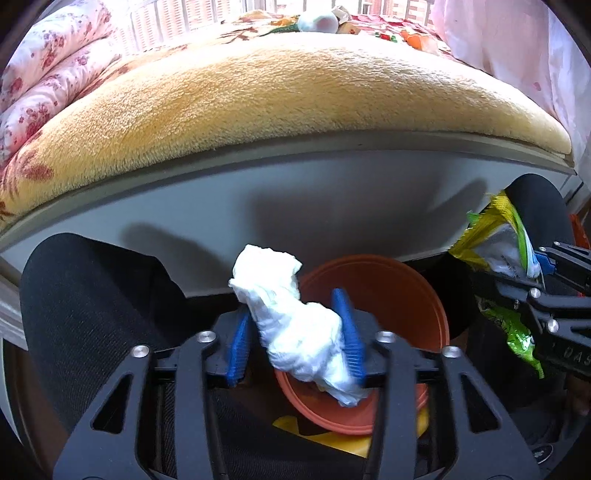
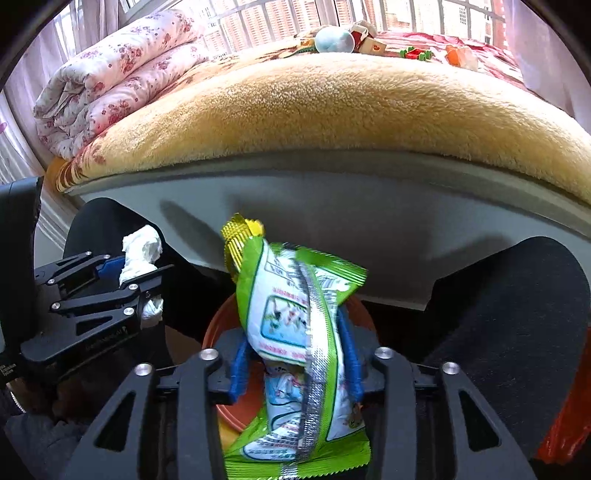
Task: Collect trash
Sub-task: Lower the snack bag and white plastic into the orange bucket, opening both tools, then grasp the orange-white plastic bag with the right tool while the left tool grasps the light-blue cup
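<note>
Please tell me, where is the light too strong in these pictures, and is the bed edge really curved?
Left wrist view: the window is overexposed and washes out the blanket's far part. Right wrist view: the window is bright but readable. Both views: the bed frame's bend is likely fisheye distortion; shadows fall on it.

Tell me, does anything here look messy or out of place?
Toys and scraps lie scattered at the far end of the bed. Otherwise, crumpled tissue and snack wrapper are gripped over the orange bin.
</note>
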Motion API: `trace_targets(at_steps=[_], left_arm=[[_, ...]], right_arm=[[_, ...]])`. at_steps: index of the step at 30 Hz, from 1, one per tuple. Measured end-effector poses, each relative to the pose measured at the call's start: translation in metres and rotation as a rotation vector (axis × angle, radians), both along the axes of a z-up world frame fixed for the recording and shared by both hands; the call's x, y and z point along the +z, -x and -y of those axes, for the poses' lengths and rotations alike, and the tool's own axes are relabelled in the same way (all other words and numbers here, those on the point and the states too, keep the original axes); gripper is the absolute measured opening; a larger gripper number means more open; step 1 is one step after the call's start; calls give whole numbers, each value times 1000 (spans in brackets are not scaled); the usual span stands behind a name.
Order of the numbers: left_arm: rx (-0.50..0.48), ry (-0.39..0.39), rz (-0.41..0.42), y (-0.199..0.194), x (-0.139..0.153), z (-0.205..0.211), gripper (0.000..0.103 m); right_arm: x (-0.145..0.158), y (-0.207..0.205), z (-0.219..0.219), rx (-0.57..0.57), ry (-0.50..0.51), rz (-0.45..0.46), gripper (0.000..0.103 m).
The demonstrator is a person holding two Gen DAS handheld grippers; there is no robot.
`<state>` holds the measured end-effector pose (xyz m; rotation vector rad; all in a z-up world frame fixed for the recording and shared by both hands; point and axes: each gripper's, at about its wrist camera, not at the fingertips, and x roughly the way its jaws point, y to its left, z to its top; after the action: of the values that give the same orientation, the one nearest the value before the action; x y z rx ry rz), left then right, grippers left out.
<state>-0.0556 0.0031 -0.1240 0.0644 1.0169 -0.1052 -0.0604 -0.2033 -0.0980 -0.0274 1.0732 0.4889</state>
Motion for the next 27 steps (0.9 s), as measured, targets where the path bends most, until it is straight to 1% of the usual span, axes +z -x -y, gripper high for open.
trace_targets(at_steps=[1, 2, 4, 15, 19, 21, 23, 25, 26, 27], left_arm=[[4, 3, -5, 0, -1, -1, 82], [11, 8, -1, 0, 0, -2, 90], [10, 20, 7, 2, 1, -3, 90], [14, 19, -4, 3, -1, -5, 90], [14, 20, 1, 4, 1, -6, 90], [16, 24, 17, 3, 8, -7, 90], [12, 33, 51, 2, 19, -8, 90], [5, 32, 92, -1, 34, -7, 90], [-3, 29, 126, -5, 47, -6, 90], [-8, 31, 141, -9, 55, -5, 90]], right_arm=[[-1, 0, 0, -2, 5, -2, 62], [0, 0, 0, -5, 3, 0, 64], [1, -1, 2, -15, 1, 7, 64], [0, -5, 19, -64, -32, -6, 64], [7, -10, 25, -74, -34, 13, 64], [19, -17, 29, -75, -27, 46, 64], [34, -25, 37, -78, -36, 77, 64], [57, -40, 47, -81, -58, 117, 67], [66, -48, 51, -83, -64, 132, 70], [76, -57, 55, -87, -67, 151, 71]])
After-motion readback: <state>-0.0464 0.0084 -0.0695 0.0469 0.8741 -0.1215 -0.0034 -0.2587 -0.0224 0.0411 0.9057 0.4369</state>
